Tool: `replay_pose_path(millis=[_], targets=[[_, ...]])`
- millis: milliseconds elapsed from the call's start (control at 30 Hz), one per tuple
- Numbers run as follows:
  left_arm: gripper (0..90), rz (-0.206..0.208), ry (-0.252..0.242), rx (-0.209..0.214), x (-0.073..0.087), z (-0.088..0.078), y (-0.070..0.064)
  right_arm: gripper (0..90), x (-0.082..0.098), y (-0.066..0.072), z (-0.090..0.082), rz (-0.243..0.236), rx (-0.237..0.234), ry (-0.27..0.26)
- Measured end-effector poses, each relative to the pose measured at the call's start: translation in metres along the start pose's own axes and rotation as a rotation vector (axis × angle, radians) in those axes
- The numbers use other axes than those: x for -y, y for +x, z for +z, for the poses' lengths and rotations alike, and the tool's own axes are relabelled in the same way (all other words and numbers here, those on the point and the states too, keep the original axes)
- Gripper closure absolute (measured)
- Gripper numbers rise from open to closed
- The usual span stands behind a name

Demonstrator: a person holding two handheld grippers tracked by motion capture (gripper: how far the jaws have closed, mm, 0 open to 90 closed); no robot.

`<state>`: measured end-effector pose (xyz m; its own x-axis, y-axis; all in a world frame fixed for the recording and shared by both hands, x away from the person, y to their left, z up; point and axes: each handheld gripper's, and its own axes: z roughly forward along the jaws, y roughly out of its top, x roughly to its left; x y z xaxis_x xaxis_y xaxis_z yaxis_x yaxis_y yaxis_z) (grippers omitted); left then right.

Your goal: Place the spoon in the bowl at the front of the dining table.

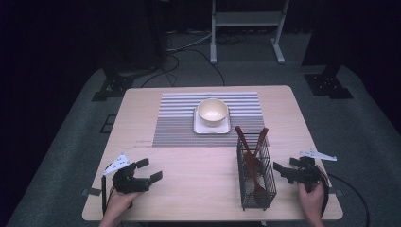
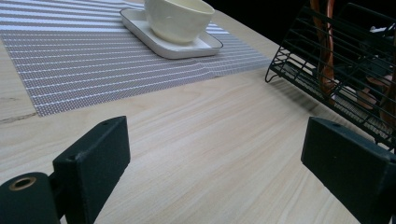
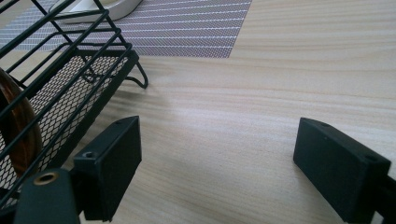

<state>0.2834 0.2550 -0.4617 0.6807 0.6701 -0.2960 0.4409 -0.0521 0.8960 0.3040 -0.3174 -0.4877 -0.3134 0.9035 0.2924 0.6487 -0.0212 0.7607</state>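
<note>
A cream bowl [image 1: 213, 111] sits on a white square plate [image 1: 198, 127] on a grey striped placemat [image 1: 175, 127]. In front of the mat's right end stands a black wire basket [image 1: 270, 187] holding brown wooden utensils [image 1: 249, 156]. My left gripper [image 1: 149, 170] rests open near the table's front left, nothing between its jaws. At the front right, my right gripper [image 1: 286, 166] is open just right of the basket, apart from it. In the left gripper view the open gripper [image 2: 219, 163] faces the bowl [image 2: 177, 18] and basket [image 2: 336, 60]. In the right gripper view the open gripper [image 3: 226, 163] hovers over bare wood beside the basket [image 3: 60, 79].
The light wooden table [image 1: 189, 189] has bare wood between the two grippers. Beyond its far edge lie a grey floor, cables and a white stand's legs [image 1: 246, 28]. A person's hands hold both grippers at the near edge.
</note>
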Motion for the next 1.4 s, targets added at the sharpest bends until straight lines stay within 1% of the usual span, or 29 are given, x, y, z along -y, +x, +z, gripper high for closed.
replay_pose_path(millis=[67, 133, 233, 267, 400, 433, 567, 600, 633, 767, 833, 1000, 1033, 1067, 1133, 1167, 1300, 1400], targets=[[7.2, 0.006, -0.001, -0.006, -0.001, 0.000, -0.001, 14.1, 0.000, 0.000, 0.000, 0.000, -0.001, 0.001], [7.2, 0.002, -0.008, -0.005, -0.001, 0.000, -0.002, 14.1, 0.000, 0.000, 0.000, 0.002, -0.001, -0.001], [7.2, 0.008, -0.003, -0.002, -0.002, 0.000, -0.004, 14.1, 0.000, -0.001, 0.000, 0.002, -0.002, -0.003], [7.2, 0.011, 0.008, 0.005, -0.001, 0.002, -0.005, 14.1, 0.000, 0.000, 0.000, 0.001, 0.000, -0.004], [7.2, 0.010, 0.011, 0.017, -0.001, 0.004, -0.008, 14.1, 0.000, 0.000, 0.000, -0.001, 0.002, -0.004], [7.2, 0.003, 0.013, 0.027, -0.001, 0.006, -0.011, 14.1, 0.000, 0.000, 0.000, 0.002, 0.004, -0.004], [7.2, 0.019, 0.021, 0.034, -0.001, 0.009, -0.015, 14.1, 0.000, 0.000, 0.000, 0.001, 0.005, -0.001], [7.2, 0.024, 0.021, 0.042, -0.001, 0.010, -0.018, 14.1, 0.000, 0.000, 0.000, -0.001, 0.003, 0.001], [7.2, 0.028, 0.029, 0.043, 0.000, 0.011, -0.019, 14.1, 0.000, 0.000, 0.000, -0.004, 0.004, 0.001], [7.2, 0.020, 0.030, 0.049, 0.000, 0.013, -0.021, 14.1, 0.000, 0.000, 0.000, 0.003, 0.003, -0.002], [7.2, 0.027, 0.030, 0.049, 0.000, 0.014, -0.023, 14.1, 0.000, -0.001, 0.000, 0.001, -0.001, 0.000], [7.2, 0.028, 0.028, 0.047, -0.001, 0.017, -0.028, 14.1, 0.000, -0.001, 0.000, 0.005, -0.004, 0.000], [7.2, 0.026, 0.023, 0.053, -0.002, 0.017, -0.029, 14.1, 0.000, -0.001, 0.000, 0.006, -0.003, 0.000], [7.2, 0.011, 0.020, 0.069, -0.002, 0.019, -0.030, 14.1, 0.000, -0.001, 0.000, 0.008, -0.002, 0.000], [7.2, 0.008, 0.019, 0.073, -0.002, 0.020, -0.031, 14.1, 0.000, -0.001, 0.000, 0.010, -0.001, 0.000], [7.2, 0.015, 0.024, 0.073, -0.003, 0.021, -0.033, 14.1, 0.000, -0.001, 0.000, 0.005, 0.003, 0.001], [7.2, 0.010, 0.028, 0.084, -0.003, 0.022, -0.035, 14.1, 0.000, -0.001, 0.000, 0.003, 0.005, 0.002], [7.2, 0.019, 0.035, 0.092, -0.004, 0.024, -0.037, 14.1, 0.000, -0.001, 0.001, 0.004, 0.005, 0.002]])
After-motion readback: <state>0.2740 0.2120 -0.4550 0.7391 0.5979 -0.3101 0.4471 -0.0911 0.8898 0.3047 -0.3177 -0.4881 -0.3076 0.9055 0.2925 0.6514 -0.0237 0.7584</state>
